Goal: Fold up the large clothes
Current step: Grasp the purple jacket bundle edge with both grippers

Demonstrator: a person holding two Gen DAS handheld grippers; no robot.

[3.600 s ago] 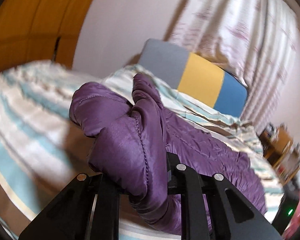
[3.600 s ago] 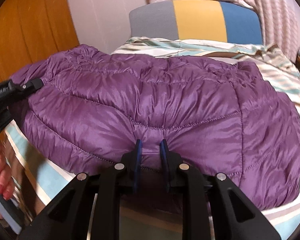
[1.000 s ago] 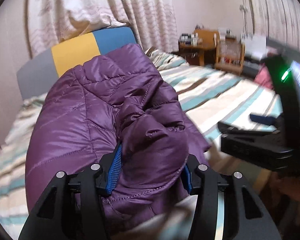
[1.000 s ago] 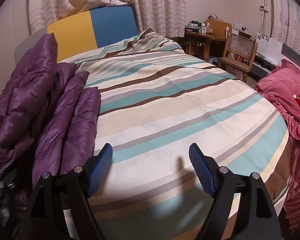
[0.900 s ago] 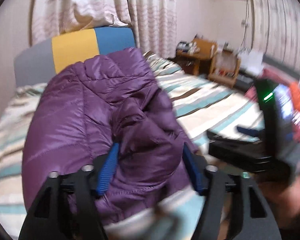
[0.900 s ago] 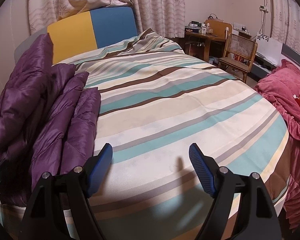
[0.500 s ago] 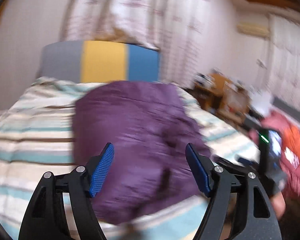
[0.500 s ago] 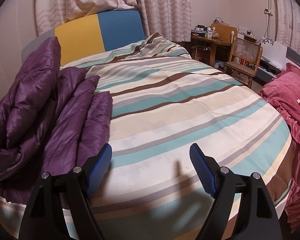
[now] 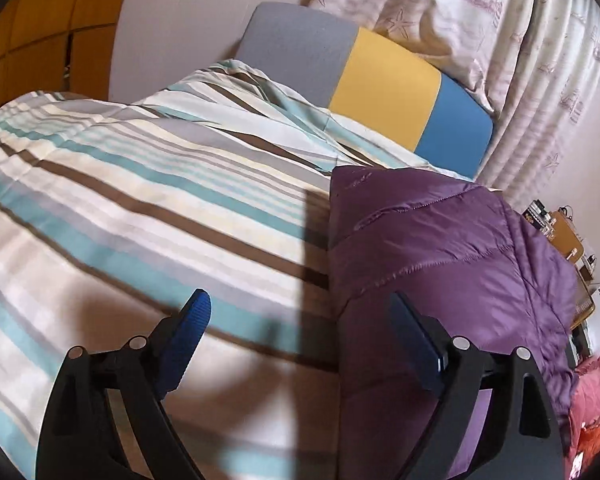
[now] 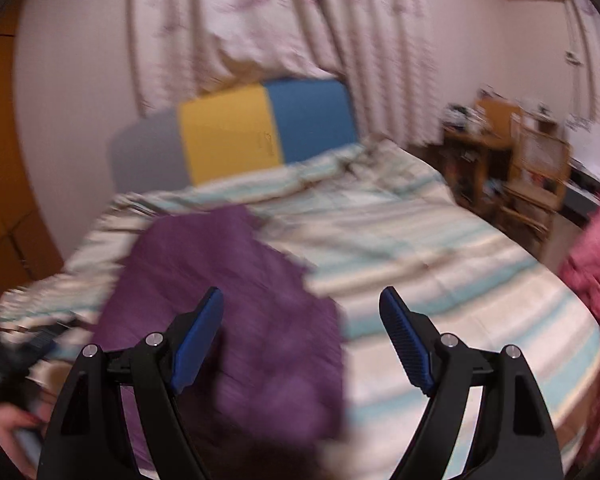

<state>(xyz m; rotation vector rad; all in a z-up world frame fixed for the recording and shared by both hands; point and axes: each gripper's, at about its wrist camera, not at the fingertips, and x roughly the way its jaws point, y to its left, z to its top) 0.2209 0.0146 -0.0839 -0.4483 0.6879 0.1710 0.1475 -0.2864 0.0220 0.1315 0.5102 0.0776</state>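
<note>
Purple quilted jacket (image 9: 440, 264) lies folded on striped bedspread (image 9: 148, 200), behind the left gripper's (image 9: 300, 320) right finger; fingers wide apart, holding nothing. Right wrist view, blurred: jacket (image 10: 228, 312) under the right gripper's (image 10: 302, 316) left finger, fingers spread, empty — fold looks finished, so both likely let go.

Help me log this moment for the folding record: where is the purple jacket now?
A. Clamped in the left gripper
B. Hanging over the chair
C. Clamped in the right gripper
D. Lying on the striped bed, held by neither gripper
D: the purple jacket lies on the striped bed, and both the left gripper and the right gripper are open with nothing between their fingers.
</note>
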